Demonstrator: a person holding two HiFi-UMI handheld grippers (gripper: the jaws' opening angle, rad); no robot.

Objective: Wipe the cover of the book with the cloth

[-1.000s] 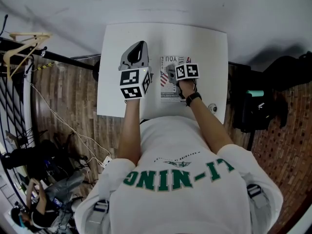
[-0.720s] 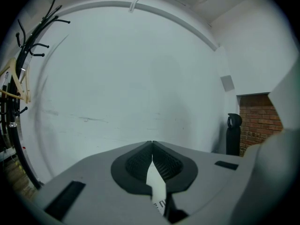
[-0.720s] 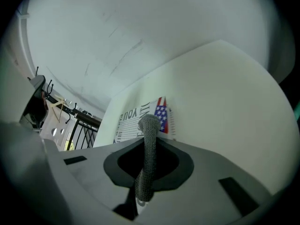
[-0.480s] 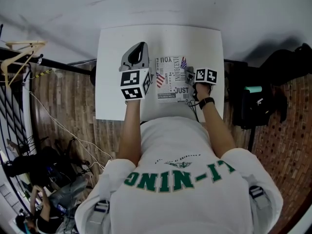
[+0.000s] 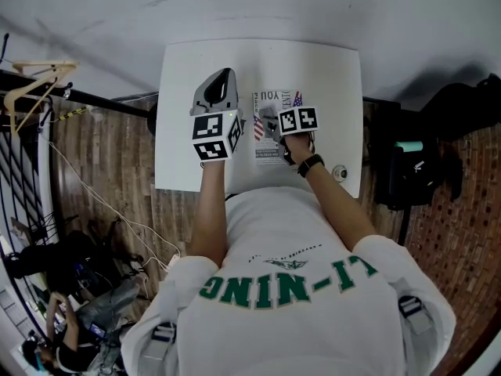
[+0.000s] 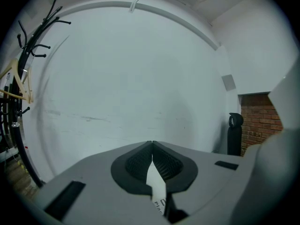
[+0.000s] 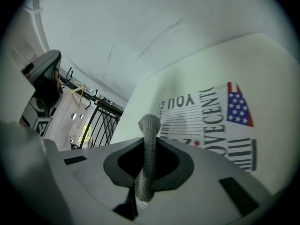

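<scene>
A book [image 5: 275,99] with a white printed cover and a small flag lies on the white table [image 5: 337,77]. My right gripper [image 5: 271,124] rests over the book's near half, shut on a grey knitted cloth [image 7: 149,144]. A fold of the cloth sticks up between the jaws, with the cover [image 7: 211,121] right beyond it. To the left of the book my left gripper [image 5: 221,81] is raised, tips together, facing the pale wall in its own view [image 6: 152,146]. A white printed sliver shows low in its gap; I cannot tell what it is.
A small round object [image 5: 339,172] sits near the table's front right edge. A dark bag [image 5: 407,171] stands on the brick floor to the right. A wooden hanger [image 5: 39,84] and black railing [image 7: 96,121] are on the left, and a coat rack [image 6: 28,46] stands by the wall.
My right gripper swept with the cloth to the book's right edge and has come back left over the cover. The left gripper stayed where it was.
</scene>
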